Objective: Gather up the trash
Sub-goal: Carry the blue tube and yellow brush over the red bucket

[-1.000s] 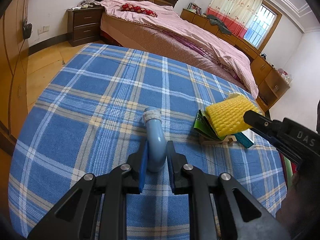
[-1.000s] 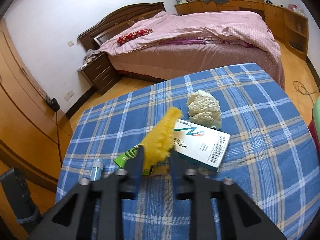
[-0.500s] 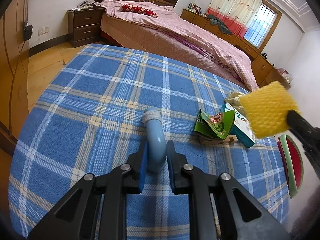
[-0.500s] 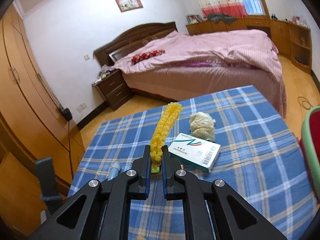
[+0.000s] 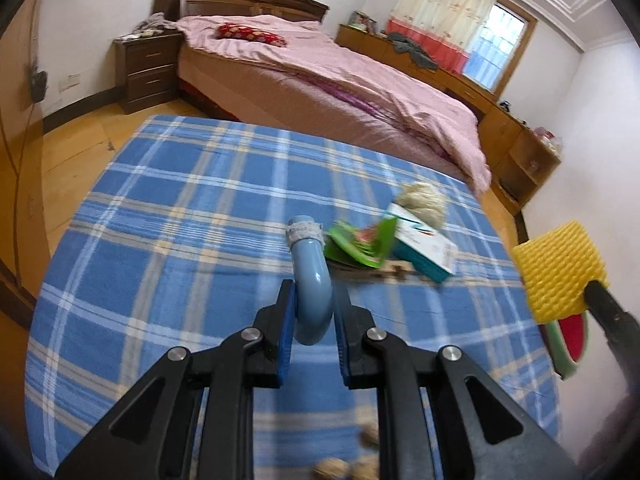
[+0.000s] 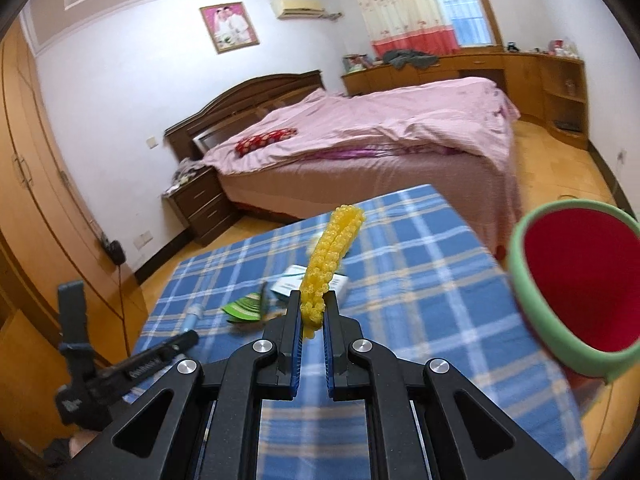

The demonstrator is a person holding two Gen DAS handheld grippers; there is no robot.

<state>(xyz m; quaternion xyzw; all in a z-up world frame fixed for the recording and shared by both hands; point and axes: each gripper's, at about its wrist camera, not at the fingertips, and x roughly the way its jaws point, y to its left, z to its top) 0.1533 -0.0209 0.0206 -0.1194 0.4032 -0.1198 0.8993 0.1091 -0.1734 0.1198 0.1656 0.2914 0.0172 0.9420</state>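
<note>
My left gripper [image 5: 314,304] is shut on a curved light-blue tube [image 5: 310,280] with a taped end, held above the blue plaid table [image 5: 180,216]. My right gripper [image 6: 312,312] is shut on a yellow foam net [image 6: 332,248] and holds it in the air; the net also shows at the right of the left wrist view [image 5: 560,268]. A green wrapper [image 5: 360,244], a white and teal box [image 5: 424,248] and a crumpled paper ball [image 5: 424,200] lie on the table. A bin with a green rim and red inside [image 6: 576,288] stands off the table's right edge.
Small brown bits [image 5: 340,468] lie at the table's near edge. A bed with a pink cover [image 5: 340,80] stands behind the table, with a nightstand [image 5: 148,68] at its left. Wooden wardrobes [image 6: 40,200] line the left wall.
My right gripper has lifted the yellow foam net off the pile and carried it right, toward the bin. My left gripper has risen a little with the blue tube.
</note>
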